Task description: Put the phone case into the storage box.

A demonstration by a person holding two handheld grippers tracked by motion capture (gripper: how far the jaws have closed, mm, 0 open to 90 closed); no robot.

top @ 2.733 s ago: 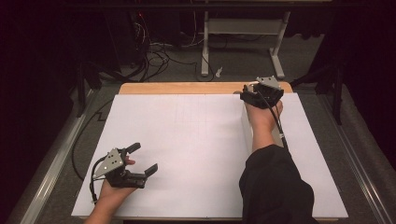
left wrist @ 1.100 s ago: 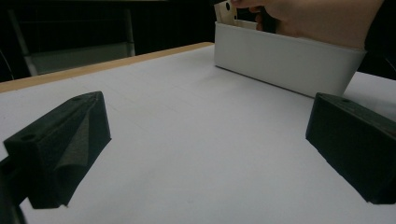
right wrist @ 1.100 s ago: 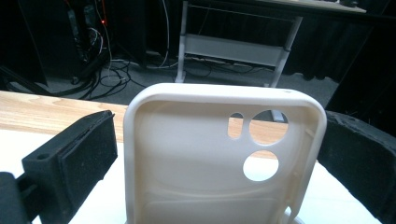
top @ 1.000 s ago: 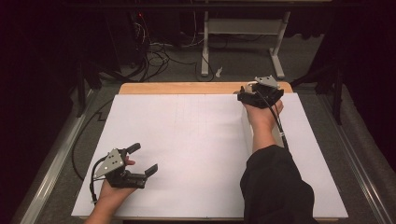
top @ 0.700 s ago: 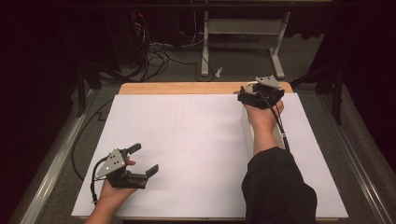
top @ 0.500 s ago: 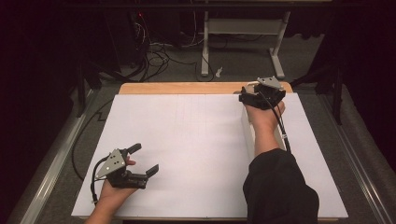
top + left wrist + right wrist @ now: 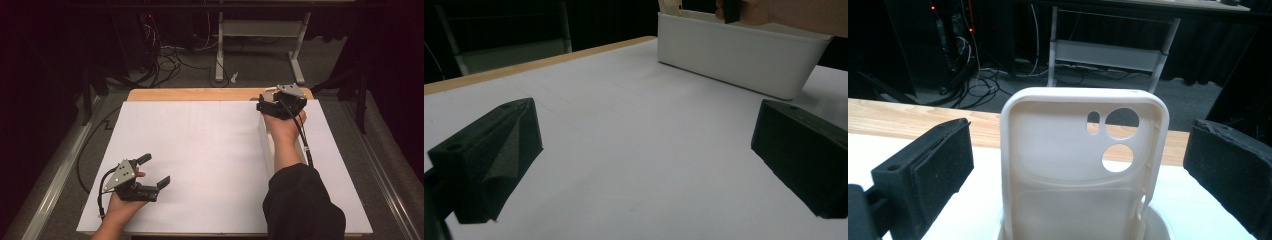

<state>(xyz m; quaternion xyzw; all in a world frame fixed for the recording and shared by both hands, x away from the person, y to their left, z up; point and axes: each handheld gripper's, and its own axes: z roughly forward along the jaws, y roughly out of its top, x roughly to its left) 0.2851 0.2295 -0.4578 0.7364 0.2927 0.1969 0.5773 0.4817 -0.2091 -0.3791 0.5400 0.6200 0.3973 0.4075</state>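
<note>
Fingers of my right gripper stand wide apart, one on each side of a cream phone case, and neither pad touches it. The case stands upright between them, its open inner face toward my camera and its lens cutouts up at about one o'clock. Its foot sits in the far end of a long white bin, though I cannot tell what props it there. In the high view that gripper hangs over the bin's far end, at about one o'clock on the tabletop, near the wooden back edge.

My left gripper rests low at about seven o'clock, well apart from the bin. Its fingers are spread just as wide and hold nothing, with bare white sheet between them.

As I judge it, the work has barely started. The approach to the case looks done, since it is already centred in the gap. What is left is the closing on its two long edges, the lift clear of the bin, and setting it wherever it belongs. My left side has no part in it yet.
</note>
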